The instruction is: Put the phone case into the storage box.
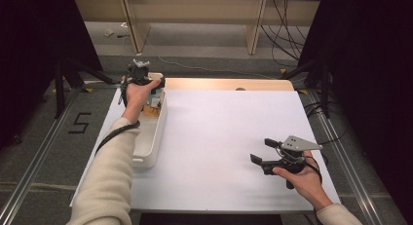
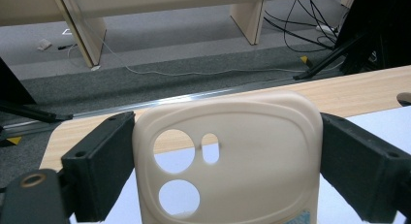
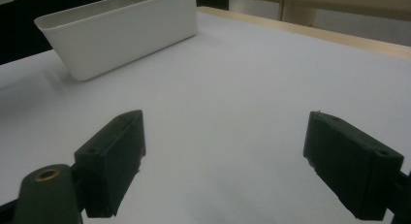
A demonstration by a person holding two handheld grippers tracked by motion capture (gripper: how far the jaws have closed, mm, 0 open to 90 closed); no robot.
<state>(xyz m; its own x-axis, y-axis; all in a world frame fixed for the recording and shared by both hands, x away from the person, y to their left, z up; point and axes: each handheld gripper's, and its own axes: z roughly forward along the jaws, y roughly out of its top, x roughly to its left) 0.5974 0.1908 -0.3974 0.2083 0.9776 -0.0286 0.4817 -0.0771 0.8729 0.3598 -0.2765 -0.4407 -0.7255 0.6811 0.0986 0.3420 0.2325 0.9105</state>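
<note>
Case [image 2: 228, 156] (cream, lower end cut off) clamped in left gripper [image 2: 228, 161].

Cream-coloured knitted sleeves are worn on both forearms. Each black gripper is fitted with two blocky black jaws, in which small round screw holes are set. A grey three-cornered plate is carried by the right gripper [image 1: 263, 152], and a black cable is trailed by the left gripper [image 1: 155, 88].

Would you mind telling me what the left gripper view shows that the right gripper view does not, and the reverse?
Left gripper view alone: a cream phone case with three camera holes, clamped between its black jaws, with grey floor and cables beyond. Right gripper view alone: the white bin standing on the table, seen past open jaws with nothing between them. Both share the white table surface with its wooden edge.
</note>
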